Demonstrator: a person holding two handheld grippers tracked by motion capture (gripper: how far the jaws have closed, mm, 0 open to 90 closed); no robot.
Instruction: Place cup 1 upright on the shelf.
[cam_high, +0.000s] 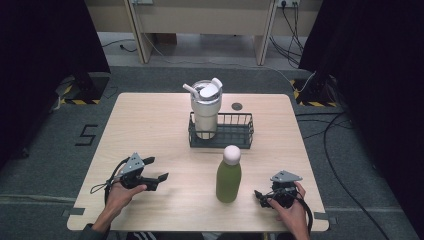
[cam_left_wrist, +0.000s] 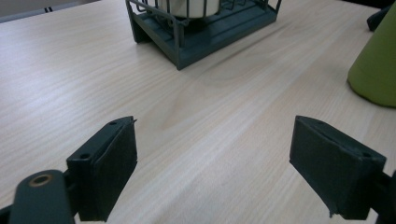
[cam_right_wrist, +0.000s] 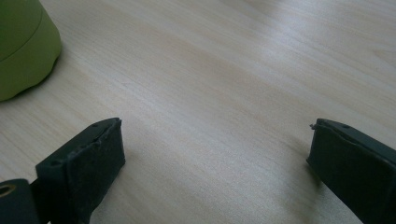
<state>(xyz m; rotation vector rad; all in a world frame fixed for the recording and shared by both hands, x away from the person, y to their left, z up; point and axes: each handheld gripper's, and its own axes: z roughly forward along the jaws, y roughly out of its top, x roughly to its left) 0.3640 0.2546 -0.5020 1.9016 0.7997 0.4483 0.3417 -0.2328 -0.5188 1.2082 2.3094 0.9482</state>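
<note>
Both claws, left claw (cam_high: 159, 169) and right claw (cam_high: 260, 196), sit released on the surface (cam_high: 150, 125); the green bottle (cam_high: 228, 181) looks smooth, rigid, likely slippery, so grip mid-body.

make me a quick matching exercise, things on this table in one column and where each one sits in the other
Things:
1. green bottle
2. white tumbler
3. dark round disc
4. left gripper

Places:
a. standing in the wire basket
b. near the table's left front edge, in a hand
c. upright between the two grippers
d. flat behind the basket

Pairs: 1-c, 2-a, 3-d, 4-b
</note>
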